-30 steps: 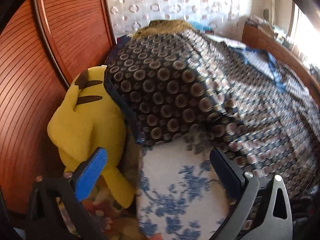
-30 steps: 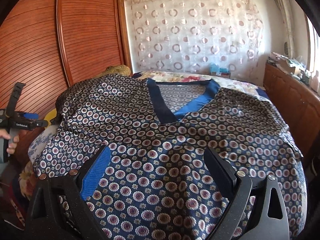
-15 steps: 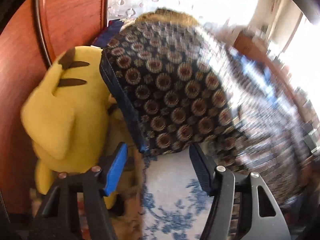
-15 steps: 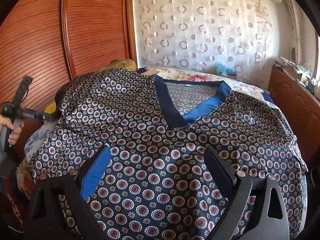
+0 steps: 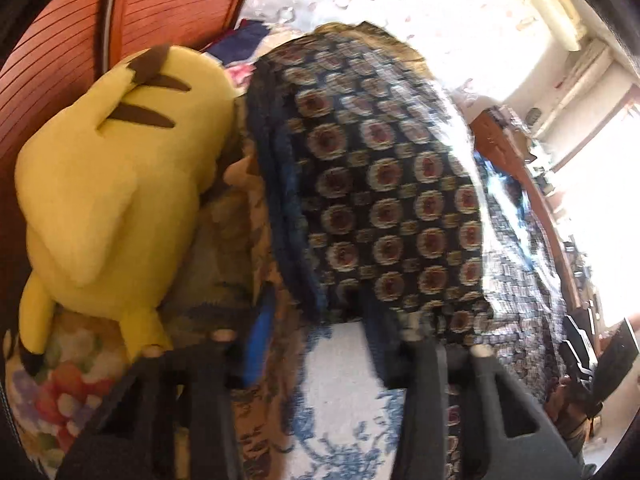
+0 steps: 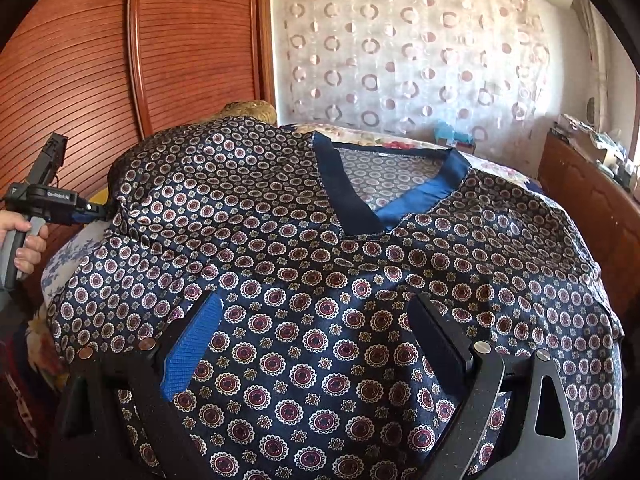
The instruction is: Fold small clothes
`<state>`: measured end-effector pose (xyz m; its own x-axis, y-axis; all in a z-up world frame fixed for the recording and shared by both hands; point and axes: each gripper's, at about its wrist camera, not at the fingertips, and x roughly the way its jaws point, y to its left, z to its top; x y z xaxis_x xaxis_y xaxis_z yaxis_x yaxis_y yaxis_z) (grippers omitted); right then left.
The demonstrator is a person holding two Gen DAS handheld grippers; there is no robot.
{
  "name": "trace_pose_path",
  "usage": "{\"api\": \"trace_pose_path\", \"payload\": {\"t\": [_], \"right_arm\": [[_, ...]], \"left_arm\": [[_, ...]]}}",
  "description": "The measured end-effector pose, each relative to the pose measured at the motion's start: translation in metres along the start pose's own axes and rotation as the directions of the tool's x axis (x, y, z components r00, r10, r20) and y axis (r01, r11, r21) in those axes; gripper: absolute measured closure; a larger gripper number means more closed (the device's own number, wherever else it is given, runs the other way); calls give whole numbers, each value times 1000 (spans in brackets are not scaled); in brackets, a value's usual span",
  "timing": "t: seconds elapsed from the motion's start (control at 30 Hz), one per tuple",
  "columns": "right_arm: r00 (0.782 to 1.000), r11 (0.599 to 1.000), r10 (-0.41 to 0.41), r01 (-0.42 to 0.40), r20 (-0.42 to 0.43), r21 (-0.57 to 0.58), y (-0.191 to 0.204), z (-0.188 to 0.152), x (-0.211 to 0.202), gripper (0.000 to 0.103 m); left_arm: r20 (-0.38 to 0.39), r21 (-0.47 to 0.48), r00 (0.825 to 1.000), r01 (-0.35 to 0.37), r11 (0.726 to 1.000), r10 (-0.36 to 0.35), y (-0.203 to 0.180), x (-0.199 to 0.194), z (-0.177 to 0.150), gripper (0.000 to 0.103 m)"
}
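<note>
Nearest in the right wrist view, the right gripper (image 6: 316, 340) hangs over the lower part of the shirt (image 6: 340, 280) with its two fingers wide apart; the cloth lies under them and is not pinched. The shirt is dark blue with round flower-like medallions and it is spread flat over the bed, with its blue V-neck collar (image 6: 360, 204) on the far side.

At the left edge of the shirt, a hand (image 6: 24, 240) holds the left gripper (image 6: 102, 210), whose tips meet the sleeve edge. In the left wrist view the left gripper (image 5: 320, 320) is closing its jaws, and the dark hem of the sleeve (image 5: 288, 240) stands between the fingers; because of blur I cannot tell if the pads already press on it. Under the sleeve is a white pillow with blue flowers (image 5: 340, 400).

Just beside the sleeve lies a yellow plush toy (image 5: 112, 200), against the reddish wooden wardrobe (image 6: 80, 80). Farther back hangs a curtain with ring pattern (image 6: 400, 60)
</note>
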<state>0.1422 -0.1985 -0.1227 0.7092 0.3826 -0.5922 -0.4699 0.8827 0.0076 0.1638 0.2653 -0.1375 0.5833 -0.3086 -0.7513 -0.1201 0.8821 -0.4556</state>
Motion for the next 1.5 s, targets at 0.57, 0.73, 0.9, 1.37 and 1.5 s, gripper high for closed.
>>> {"api": "trace_pose_path", "payload": {"t": [0.57,0.73,0.9,1.37,1.5], "right_arm": [[1000,999,21,-21,5,40,-7,0,-1,6],[1000,998,25,-25,2,54,-8,0,-1,6],[1000,998,31,-31,6,61,-9,0,-1,6],[999,996,43,-42,-16,76,-14,4,-1,6],[997,996,74,-73,-16,59,-8,15,1,7]], "left_arm": [[217,353,976,-52,934,-28,-153,-63,36,101],[183,459,983,-65,886,-22,-213,-50,32,101],[161,516,987,-62,854,-26,-238,-51,16,100],[183,517,982,-134,845,44,-210,-77,-15,80],[225,503,972,-178,846,71,-197,-95,-23,77]]}}
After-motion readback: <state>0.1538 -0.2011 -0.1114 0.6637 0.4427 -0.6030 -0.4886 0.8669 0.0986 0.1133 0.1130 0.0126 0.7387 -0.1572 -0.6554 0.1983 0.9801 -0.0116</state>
